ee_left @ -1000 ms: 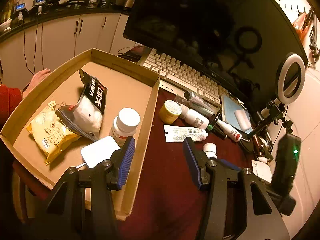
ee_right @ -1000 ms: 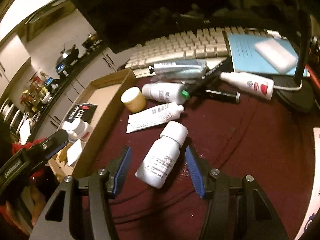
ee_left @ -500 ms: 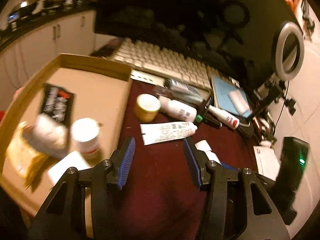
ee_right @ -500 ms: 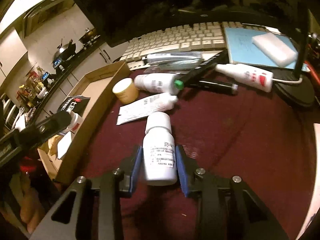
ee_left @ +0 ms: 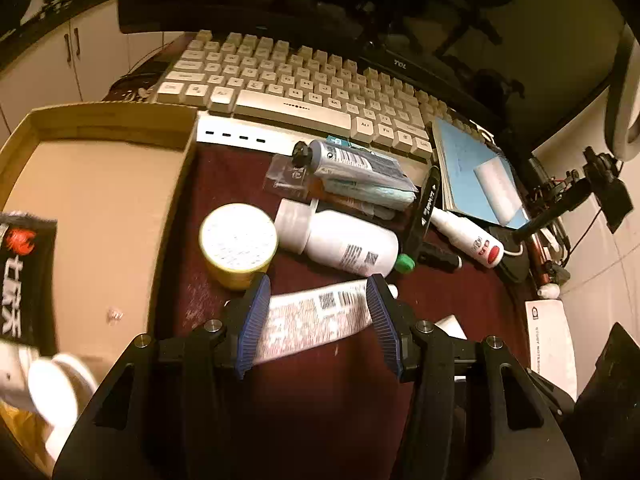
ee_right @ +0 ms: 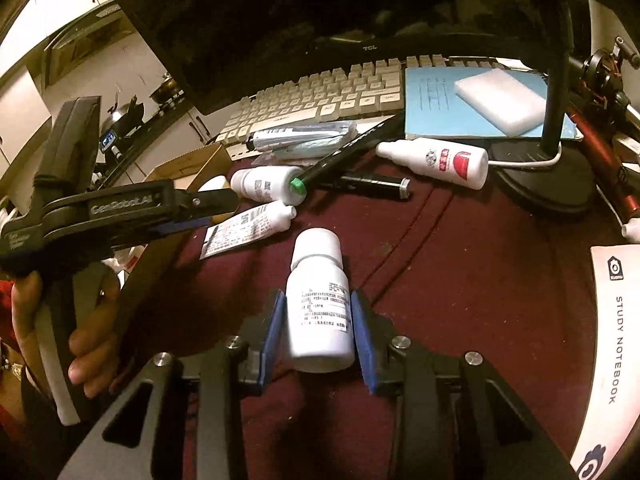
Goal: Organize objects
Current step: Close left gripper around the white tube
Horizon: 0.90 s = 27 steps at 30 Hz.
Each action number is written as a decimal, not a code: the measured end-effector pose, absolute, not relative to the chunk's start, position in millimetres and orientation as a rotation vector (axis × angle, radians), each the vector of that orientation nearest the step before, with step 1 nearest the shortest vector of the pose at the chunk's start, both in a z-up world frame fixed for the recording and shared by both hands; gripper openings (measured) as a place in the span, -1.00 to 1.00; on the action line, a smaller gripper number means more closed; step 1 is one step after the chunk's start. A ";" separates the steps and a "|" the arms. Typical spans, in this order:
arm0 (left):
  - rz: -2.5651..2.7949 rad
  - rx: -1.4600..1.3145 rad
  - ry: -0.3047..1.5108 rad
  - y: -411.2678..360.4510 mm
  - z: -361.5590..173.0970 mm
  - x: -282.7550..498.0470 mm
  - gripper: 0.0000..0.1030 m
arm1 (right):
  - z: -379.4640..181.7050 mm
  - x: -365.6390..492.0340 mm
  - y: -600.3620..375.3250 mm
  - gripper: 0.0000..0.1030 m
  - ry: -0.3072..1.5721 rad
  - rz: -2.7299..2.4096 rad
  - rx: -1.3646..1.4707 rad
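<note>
My left gripper [ee_left: 318,320] is open, its blue pads on either side of a flat white tube [ee_left: 312,320] lying on the maroon cloth; it also shows in the right wrist view [ee_right: 192,216] above the tube [ee_right: 248,230]. My right gripper [ee_right: 316,336] is shut on a white pill bottle [ee_right: 318,304]. A yellow jar with a white lid [ee_left: 238,242], a white bottle [ee_left: 344,242], a grey tube [ee_left: 356,164] and a black marker [ee_left: 426,208] lie behind. The cardboard tray [ee_left: 100,216] at the left holds a black snack packet [ee_left: 24,276] and a white bottle [ee_left: 56,396].
A keyboard [ee_left: 288,88] and a dark monitor [ee_left: 320,0] stand at the back. A blue notebook [ee_right: 476,108] with a white block, a red-labelled white bottle [ee_right: 440,162] and a lamp base [ee_right: 540,176] are at the right. A white study notebook [ee_right: 612,360] lies near right.
My left gripper moved forward and down from the tray side until the flat tube lay between its fingers. My right gripper closed on the pill bottle and holds it.
</note>
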<state>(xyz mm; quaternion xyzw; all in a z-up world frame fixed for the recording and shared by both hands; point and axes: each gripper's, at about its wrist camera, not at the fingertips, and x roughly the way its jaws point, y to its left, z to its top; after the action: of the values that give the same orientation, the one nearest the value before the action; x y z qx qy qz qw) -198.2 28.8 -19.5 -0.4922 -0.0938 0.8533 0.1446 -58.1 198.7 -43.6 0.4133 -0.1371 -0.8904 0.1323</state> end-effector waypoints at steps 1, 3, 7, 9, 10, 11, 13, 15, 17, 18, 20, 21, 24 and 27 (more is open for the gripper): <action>2.447 -1.432 -0.267 31.0 -21.4 -201.9 -0.03 | -44.0 -59.3 201.8 -0.34 -0.411 -2.584 1.198; 2.441 -1.439 -0.253 36.1 -24.4 -207.0 -0.03 | -45.3 -60.8 205.5 -0.34 -0.425 -2.580 1.197; 2.404 -1.466 -0.211 41.2 -28.8 -202.0 -0.03 | -46.4 -61.8 210.6 -0.34 -0.438 -2.577 1.194; 2.372 -1.469 -0.175 42.2 -29.2 -192.0 -0.03 | -46.0 -62.1 212.9 -0.34 -0.443 -2.580 1.195; 2.359 -1.480 -0.161 43.0 -29.6 -186.0 -0.03 | -45.9 -62.3 214.1 -0.34 -0.446 -2.580 1.196; 2.344 -1.479 -0.159 44.1 -29.0 -180.1 -0.03 | -45.8 -62.8 215.0 -0.34 -0.452 -2.578 1.196; 2.319 -1.474 -0.146 47.6 -27.9 -170.5 -0.03 | -46.0 -63.8 215.3 -0.34 -0.461 -2.574 1.196; 2.350 -1.453 -0.084 55.6 -26.7 -165.1 -0.02 | -46.2 -63.7 214.6 -0.34 -0.458 -2.577 1.195; 2.397 -1.456 0.004 65.2 -30.4 -165.3 -0.02 | -46.6 -63.8 214.4 -0.34 -0.459 -2.578 1.197; 2.412 -1.458 0.038 69.0 -32.5 -165.8 -0.02 | -46.3 -63.2 214.1 -0.34 -0.457 -2.579 1.199; 2.460 -1.428 0.110 77.0 -33.8 -163.9 -0.02 | -46.2 -62.7 213.9 -0.34 -0.448 -2.582 1.203; 2.473 -1.420 0.121 78.2 -34.7 -162.8 -0.02 | -46.4 -62.5 214.0 -0.34 -0.445 -2.582 1.204; 2.508 -1.391 0.124 76.8 -36.6 -157.8 -0.02 | -47.6 -62.3 215.3 -0.34 -0.447 -2.576 1.205; 2.544 -1.354 0.158 74.7 -37.6 -152.6 -0.21 | -47.4 -62.1 213.3 -0.33 -0.433 -2.576 1.211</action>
<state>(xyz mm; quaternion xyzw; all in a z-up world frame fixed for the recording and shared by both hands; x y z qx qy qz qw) -152.6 74.7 -37.6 -0.4654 0.0542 0.8742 0.1273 -62.1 213.3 -47.4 0.4169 -0.1492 -0.8870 0.1311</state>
